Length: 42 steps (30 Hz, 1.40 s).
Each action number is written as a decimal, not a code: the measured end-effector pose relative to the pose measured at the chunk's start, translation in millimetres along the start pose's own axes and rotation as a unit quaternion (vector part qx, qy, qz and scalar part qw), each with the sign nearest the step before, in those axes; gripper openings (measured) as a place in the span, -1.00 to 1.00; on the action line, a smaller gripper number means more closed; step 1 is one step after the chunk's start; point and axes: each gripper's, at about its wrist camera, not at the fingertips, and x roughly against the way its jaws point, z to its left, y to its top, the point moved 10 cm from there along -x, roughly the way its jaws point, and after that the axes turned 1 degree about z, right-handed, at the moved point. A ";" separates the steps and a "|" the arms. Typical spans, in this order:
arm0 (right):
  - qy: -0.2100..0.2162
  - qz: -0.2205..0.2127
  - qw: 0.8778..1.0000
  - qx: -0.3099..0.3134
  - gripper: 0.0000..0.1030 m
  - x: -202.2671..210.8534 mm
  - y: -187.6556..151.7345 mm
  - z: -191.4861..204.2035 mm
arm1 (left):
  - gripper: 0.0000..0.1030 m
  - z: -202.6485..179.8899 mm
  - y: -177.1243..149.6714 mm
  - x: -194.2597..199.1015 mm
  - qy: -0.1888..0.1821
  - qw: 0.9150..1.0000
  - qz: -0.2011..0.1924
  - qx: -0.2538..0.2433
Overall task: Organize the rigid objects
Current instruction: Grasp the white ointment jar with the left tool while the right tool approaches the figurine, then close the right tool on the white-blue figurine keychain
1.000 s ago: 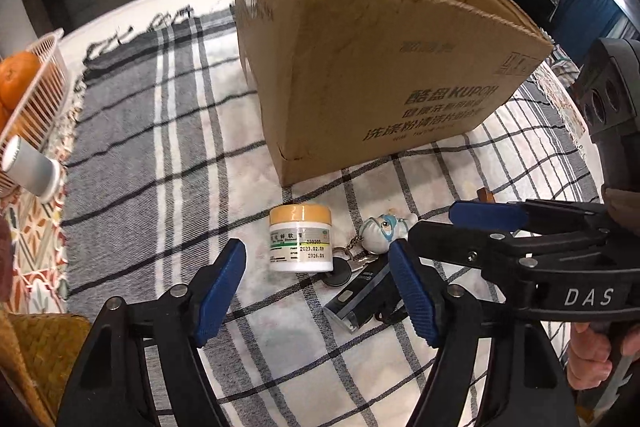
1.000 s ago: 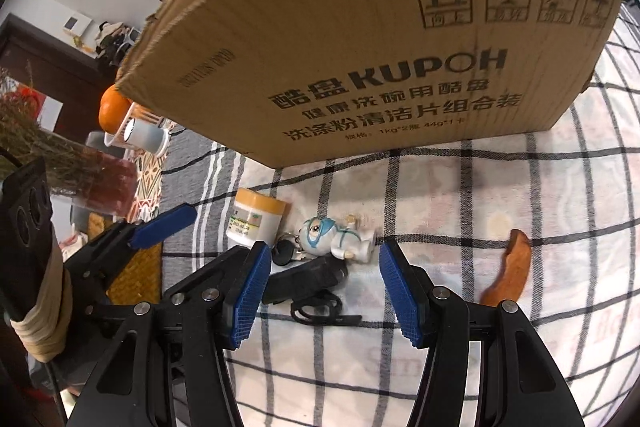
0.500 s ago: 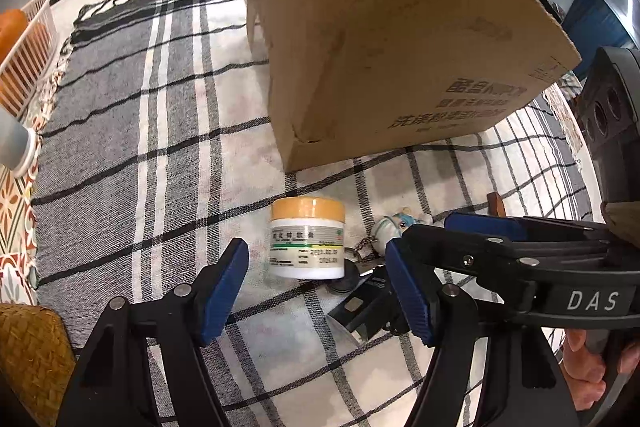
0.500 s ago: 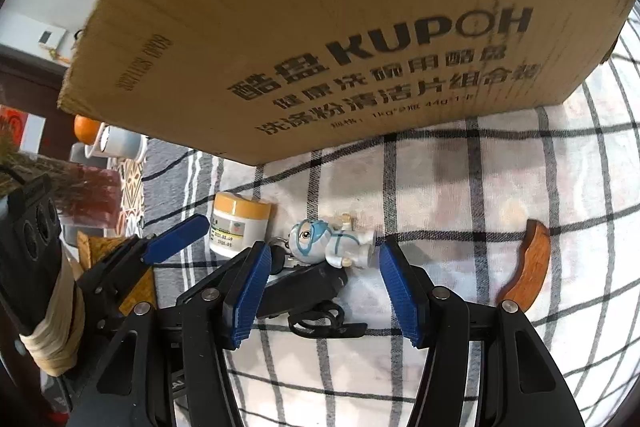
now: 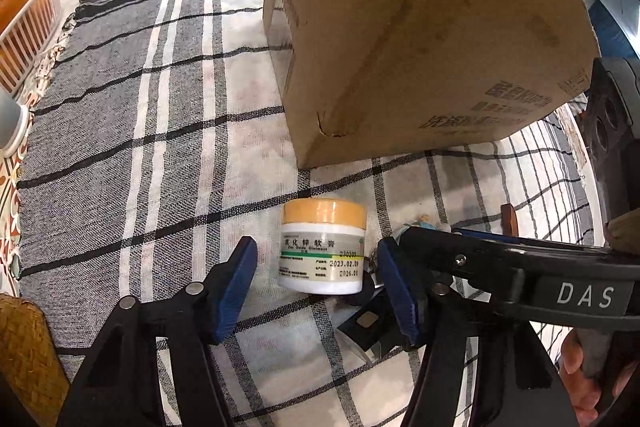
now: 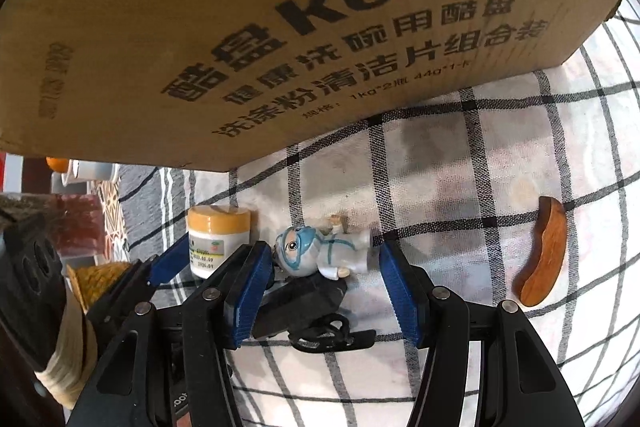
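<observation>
left tongs [image 5: 316, 281]: jaws spread, just been closing in; ointment jar [image 5: 323, 247] sits between the pads, gaps both sides, not pinched
right tongs [image 6: 324, 289]: spread, astride figurine keychain [image 6: 320, 255] w/ black key fob [image 6: 302, 307] under it; pads not touching either
jar: upright on checked cloth [image 5: 168, 163], yellow lid, just left of figurine
wooden piece [image 6: 544, 253]: lying on cloth, well right of right tongs
cardboard box [image 5: 420, 39]: behind jar & figurine, standing on the surface
basket [image 5: 30, 27]: far left edge, oranges in it
</observation>
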 end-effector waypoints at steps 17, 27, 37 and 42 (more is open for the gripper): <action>0.007 -0.008 1.000 0.012 0.00 4.5 -9.6 -2.6 | -0.24 10.3 -3.6 21.3 0.051 0.998 -0.042 0.024; 0.018 -0.032 0.999 0.030 0.00 19.9 -11.7 -2.8 | -0.24 1.3 -6.6 41.4 0.053 0.996 -0.067 0.029; 0.020 -0.077 0.995 0.055 0.00 50.3 -12.2 1.6 | -0.24 -16.6 -5.2 66.8 0.043 0.994 -0.098 0.029; 0.017 -0.107 0.992 0.069 0.00 71.2 -11.3 4.7 | -0.24 -25.2 -3.8 78.0 0.038 0.992 -0.113 0.028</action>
